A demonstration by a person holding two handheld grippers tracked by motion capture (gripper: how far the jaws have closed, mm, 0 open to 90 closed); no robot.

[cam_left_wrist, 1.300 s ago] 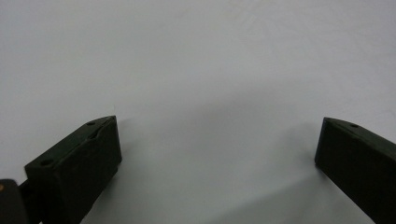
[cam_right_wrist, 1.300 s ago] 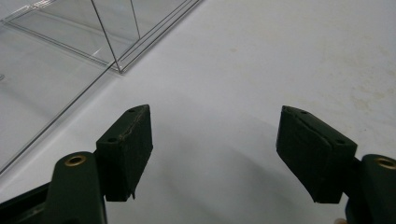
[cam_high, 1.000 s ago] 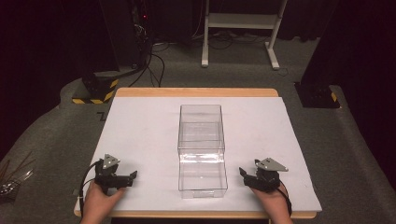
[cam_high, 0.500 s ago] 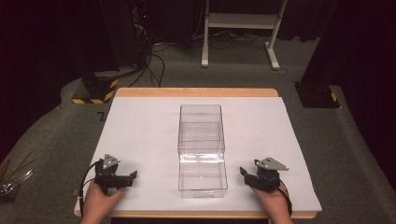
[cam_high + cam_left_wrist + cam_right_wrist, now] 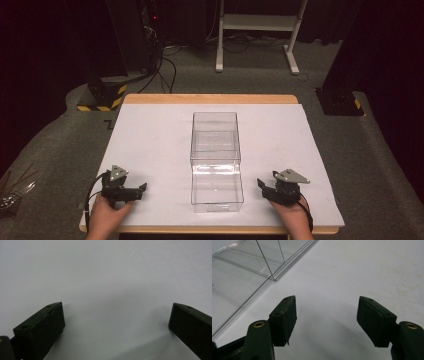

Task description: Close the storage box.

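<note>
Black plastic jaws are standing wide apart on both tools, with nothing between them. Nearest the person, the left hand-held gripper [image 5: 142,187] is resting on the white paper-covered table [image 5: 150,145] at its near left corner, pointing right toward the middle; in the left gripper view its jaws are framing bare white surface. The right hand-held gripper [image 5: 261,184] is sitting at the near right, pointing left, and in the right gripper view an edge of the clear plastic rectangular box [image 5: 249,262] is lying just beyond its left jaw, not touching it. That clear plastic rectangular box [image 5: 216,160] is sitting in the middle of the table, long axis running near to far, between the two grippers and apart from both. By the look of it, the work is sitting at its starting step, with neither hand engaging the box. The next move is probably calling for both grippers to close in on the box's near walls, gripping thin, slippery plastic squarely.
</note>
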